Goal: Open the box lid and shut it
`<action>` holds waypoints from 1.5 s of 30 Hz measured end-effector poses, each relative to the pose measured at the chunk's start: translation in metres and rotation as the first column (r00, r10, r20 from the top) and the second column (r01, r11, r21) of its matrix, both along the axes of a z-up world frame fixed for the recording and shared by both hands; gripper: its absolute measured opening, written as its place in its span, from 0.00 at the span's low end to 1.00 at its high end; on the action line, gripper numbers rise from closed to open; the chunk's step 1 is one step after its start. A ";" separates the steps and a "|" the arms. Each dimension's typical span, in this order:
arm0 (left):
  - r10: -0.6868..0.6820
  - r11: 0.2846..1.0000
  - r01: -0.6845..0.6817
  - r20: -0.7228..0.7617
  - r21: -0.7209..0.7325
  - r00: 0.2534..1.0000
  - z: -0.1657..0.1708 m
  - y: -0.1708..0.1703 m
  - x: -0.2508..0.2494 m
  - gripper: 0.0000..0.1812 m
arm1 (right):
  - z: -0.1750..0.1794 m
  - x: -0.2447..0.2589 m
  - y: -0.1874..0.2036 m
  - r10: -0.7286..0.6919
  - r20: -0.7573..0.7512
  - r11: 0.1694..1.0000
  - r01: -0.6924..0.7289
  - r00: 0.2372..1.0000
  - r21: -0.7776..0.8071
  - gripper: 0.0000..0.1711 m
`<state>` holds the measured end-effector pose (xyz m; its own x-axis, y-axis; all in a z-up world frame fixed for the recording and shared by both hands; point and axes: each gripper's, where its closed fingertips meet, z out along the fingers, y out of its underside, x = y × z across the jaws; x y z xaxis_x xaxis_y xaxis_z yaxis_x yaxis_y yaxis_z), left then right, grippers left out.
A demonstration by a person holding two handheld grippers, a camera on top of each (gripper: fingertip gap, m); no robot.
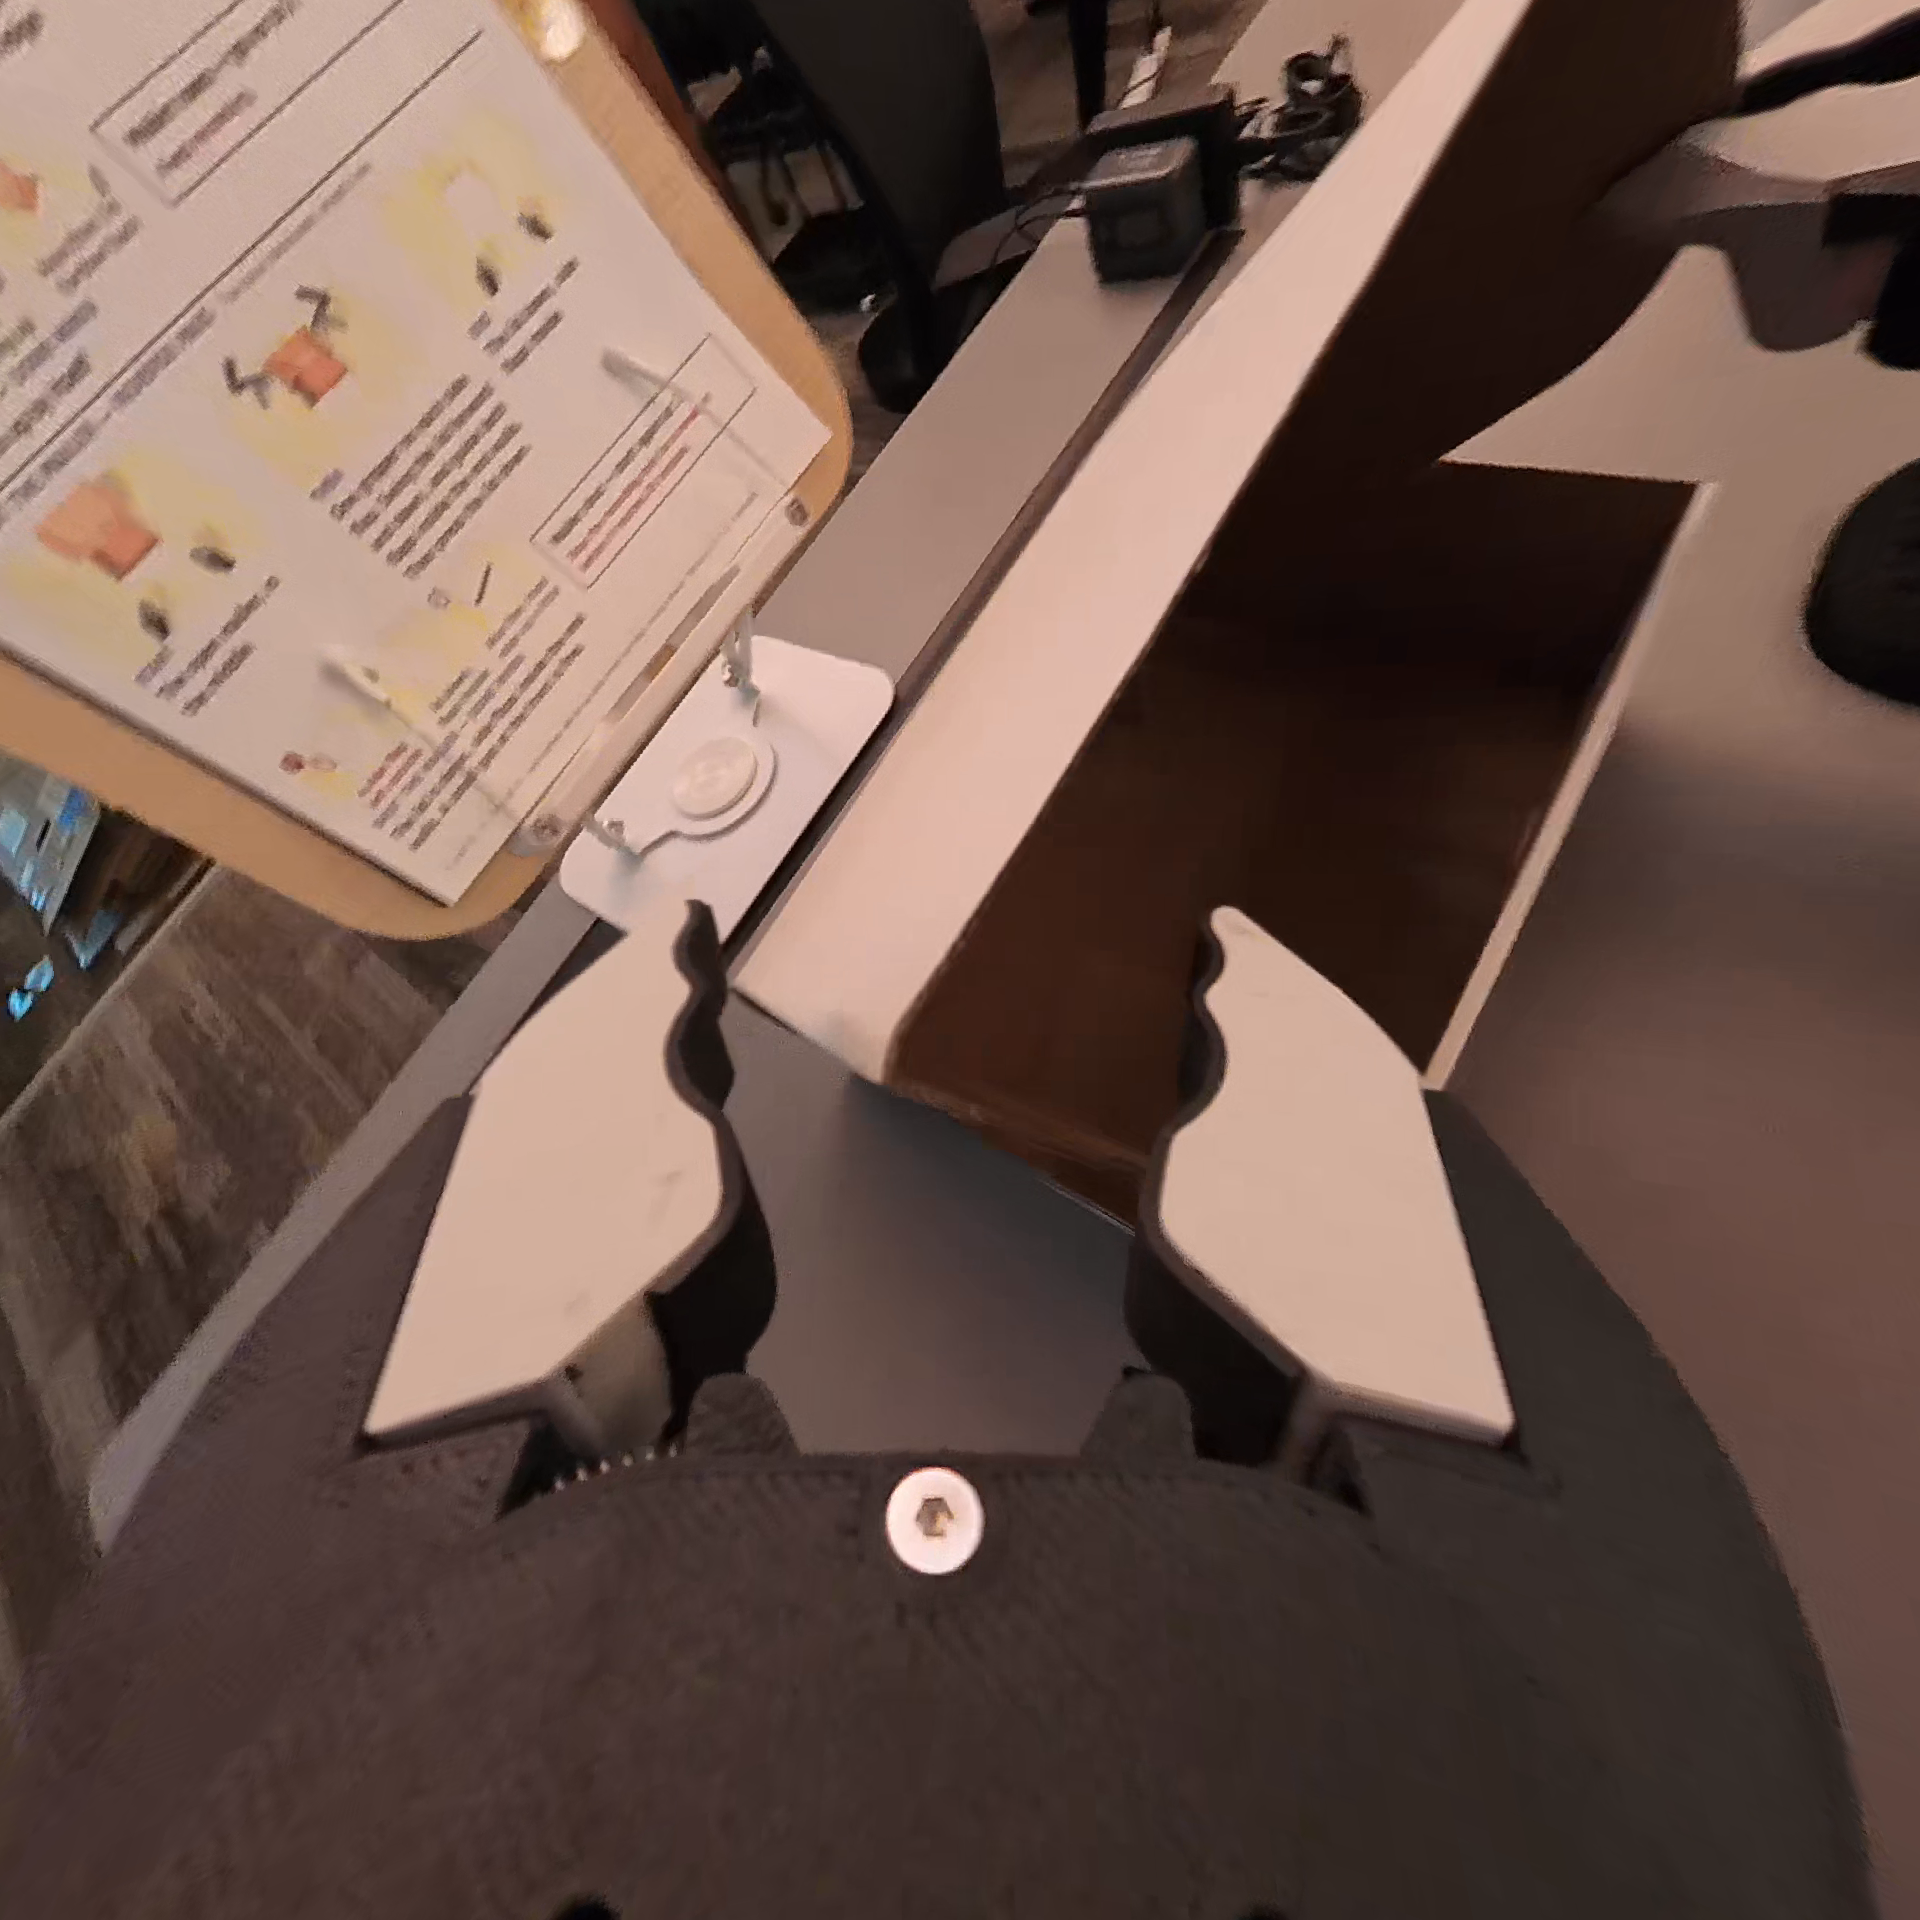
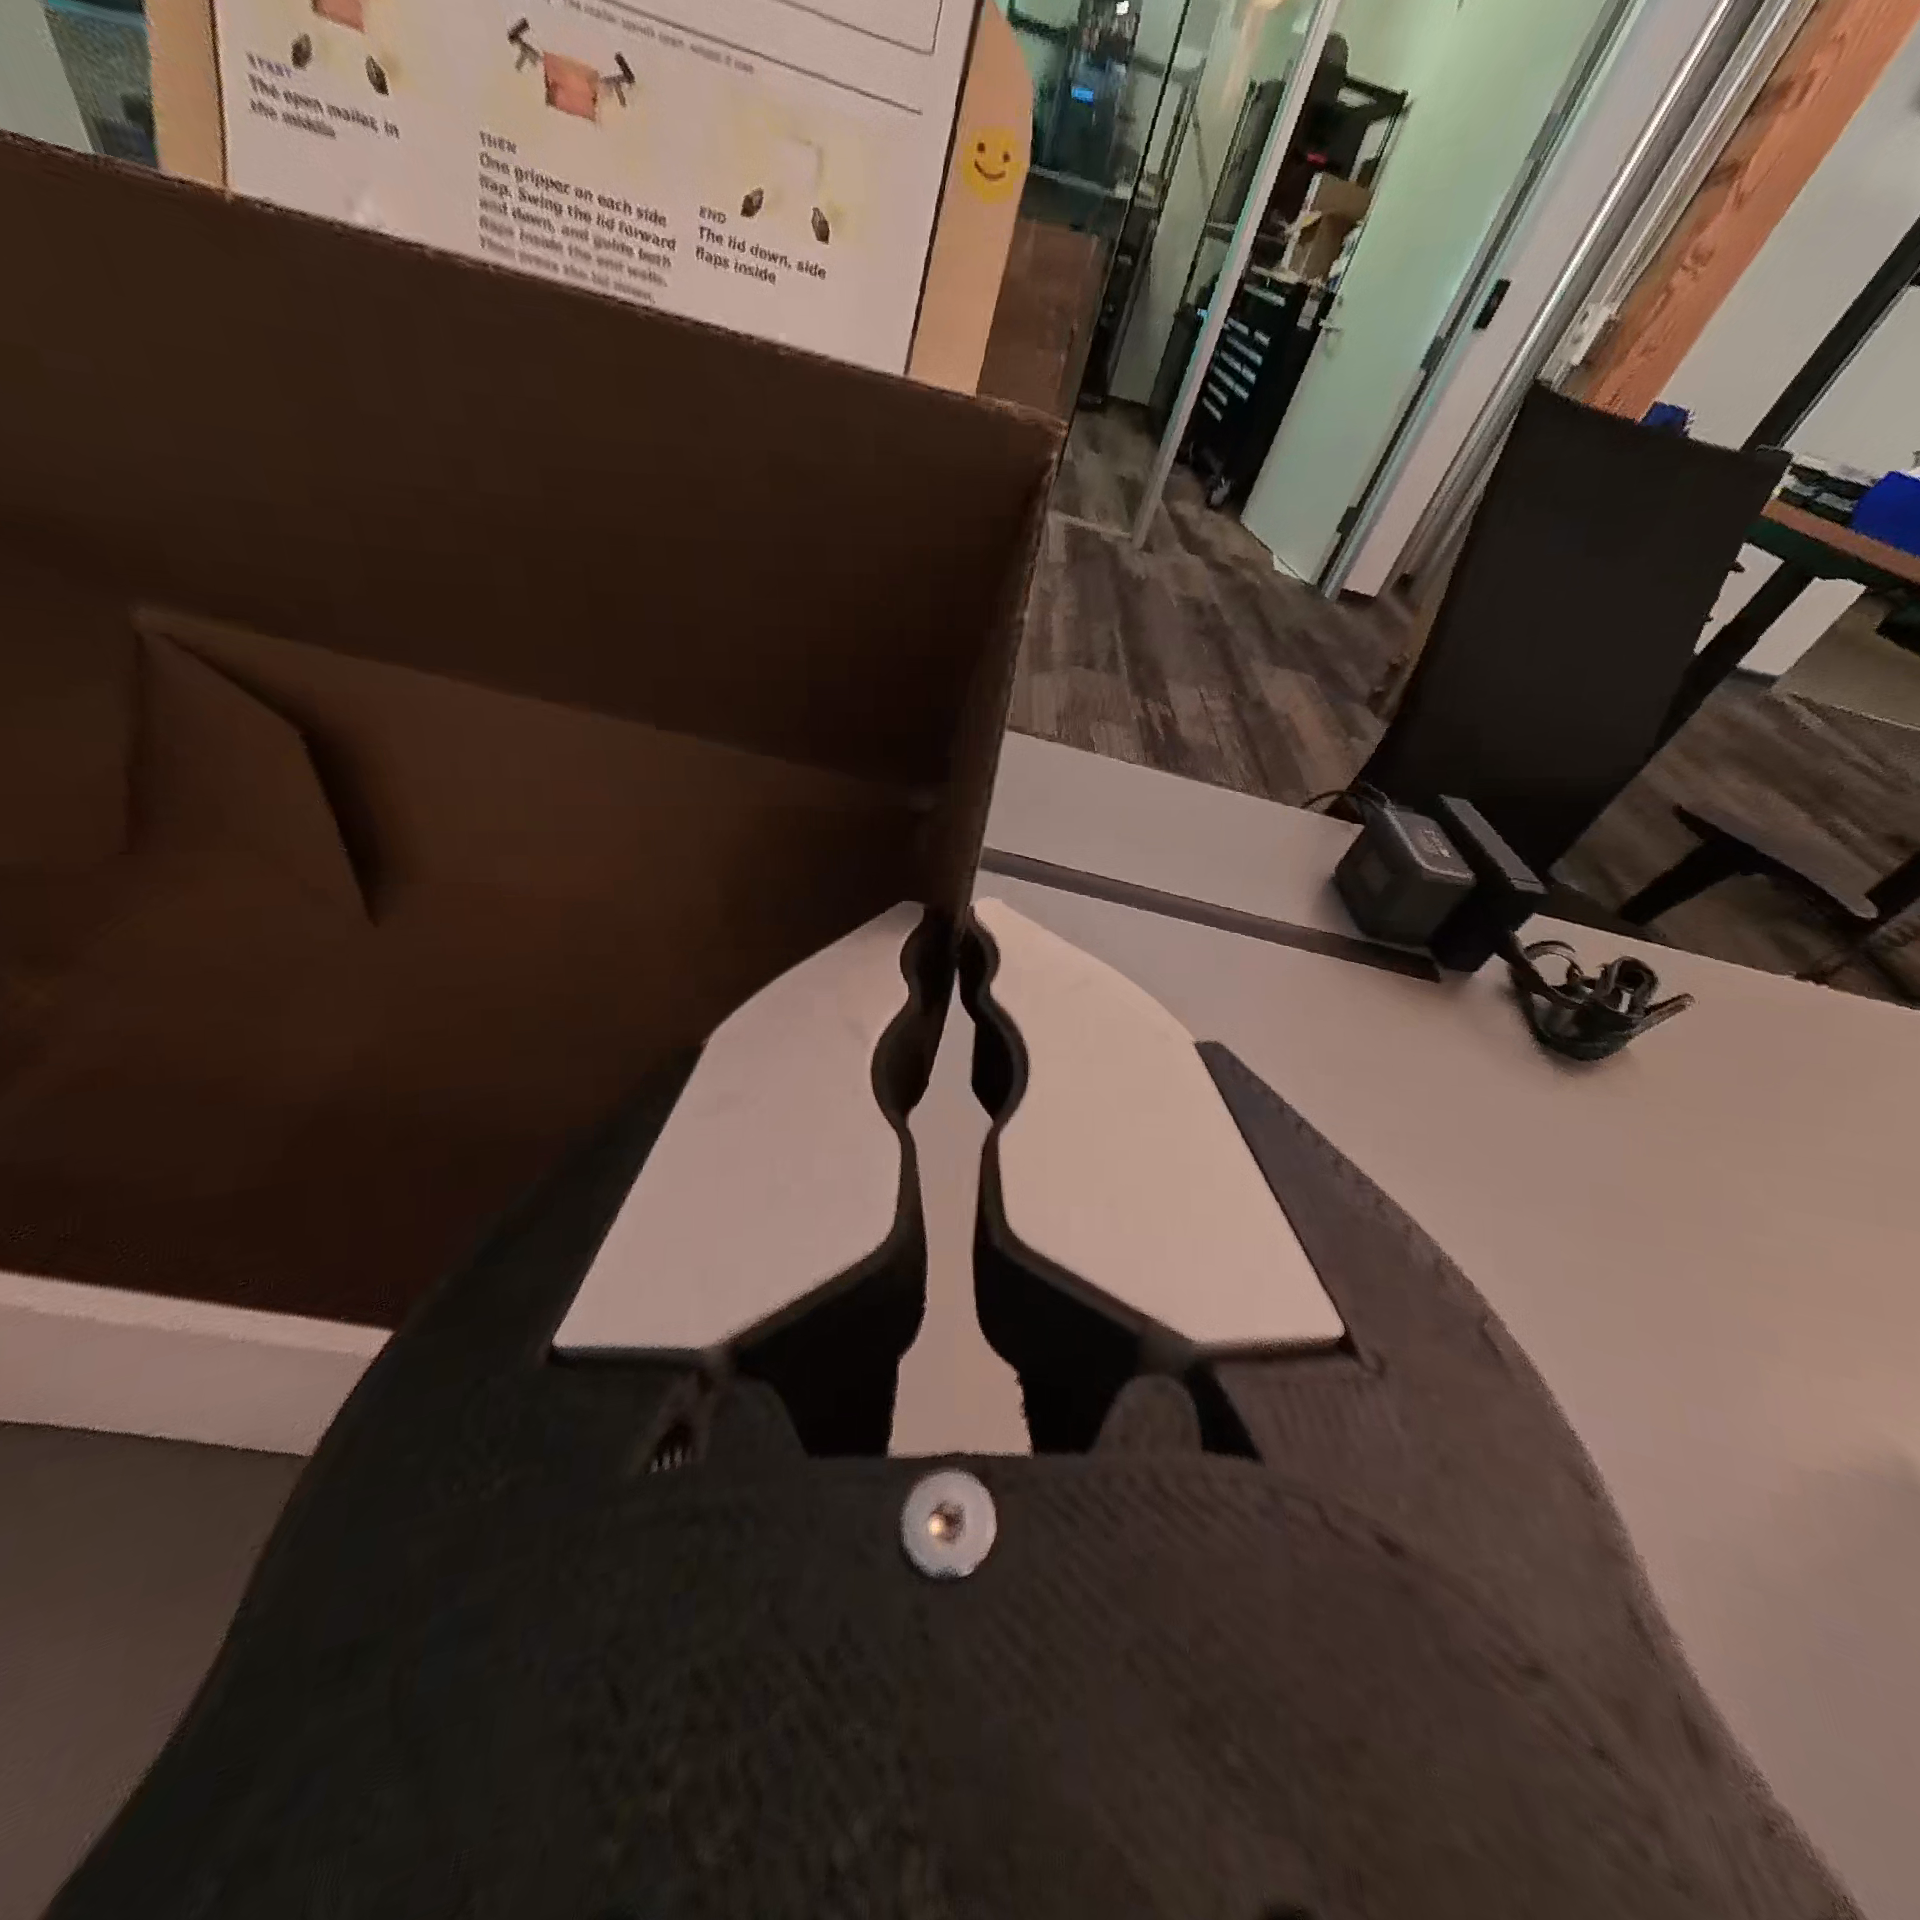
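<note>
A cardboard box, white outside and brown inside (image 1: 1351, 727), stands open on the grey table (image 2: 1455, 1195). Its lid (image 1: 1195, 416) is raised. My left gripper (image 1: 966, 920) is open at the box's left end. The box's white corner flap (image 1: 831, 987) lies between its fingers, and the pads do not press on it. My right gripper (image 2: 951, 935) is shut on the thin edge of the brown side flap (image 2: 997, 644) at the box's right end. The brown inside of the lid (image 2: 468, 468) fills the left of the right wrist view.
A board with a printed sheet (image 1: 364, 416) stands on a white base (image 1: 727, 779) behind the box's left end; it also shows in the right wrist view (image 2: 623, 156). A black adapter (image 2: 1413, 883) and a coiled cable (image 2: 1590, 997) lie at the table's far right.
</note>
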<state>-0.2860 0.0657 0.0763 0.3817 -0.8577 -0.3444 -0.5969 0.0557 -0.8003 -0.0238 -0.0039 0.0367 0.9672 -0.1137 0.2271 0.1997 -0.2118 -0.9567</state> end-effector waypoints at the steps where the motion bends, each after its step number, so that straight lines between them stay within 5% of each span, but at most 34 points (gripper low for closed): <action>1: 0.033 0.999 -0.033 0.010 -0.014 0.999 0.001 0.002 -0.003 0.49 | 0.004 0.000 0.001 0.000 -0.001 1.000 0.000 1.000 -0.017 0.02; 13: 0.249 0.939 -0.277 -0.155 -0.204 0.956 -0.053 0.034 -0.011 0.49 | 0.038 0.004 0.026 -0.001 -0.048 0.980 -0.008 0.999 -0.200 0.02; 24: 0.342 0.923 -0.365 -0.180 -0.122 0.923 -0.059 0.055 -0.011 0.22 | 0.059 0.003 0.043 0.071 -0.050 0.974 -0.080 0.996 -0.212 0.02; 28: 0.381 0.923 -0.384 -0.113 -0.006 0.918 -0.040 0.072 -0.023 0.09 | 0.068 0.004 0.048 0.167 -0.008 0.980 -0.167 0.986 -0.107 0.04; 32: 0.396 0.918 -0.396 -0.037 0.011 0.917 -0.032 0.085 -0.025 0.06 | 0.070 0.008 0.054 0.215 0.055 0.969 -0.220 0.975 0.109 0.23; 37: 0.402 0.915 -0.403 0.022 0.006 0.915 -0.030 0.094 -0.024 0.04 | 0.073 0.005 0.050 0.318 0.006 0.898 -0.304 0.948 0.317 0.29; 45: 0.441 0.897 -0.441 -0.008 0.010 0.897 -0.032 0.095 -0.030 0.04 | 0.098 -0.015 0.023 0.397 0.057 0.842 -0.388 0.916 0.374 0.39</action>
<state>-0.3158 0.1602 0.0439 0.7170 -0.5995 -0.3556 -0.5693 -0.2094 -0.7950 -0.0385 0.0190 0.1343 0.9530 0.2054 0.2226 0.1688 0.2498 -0.9535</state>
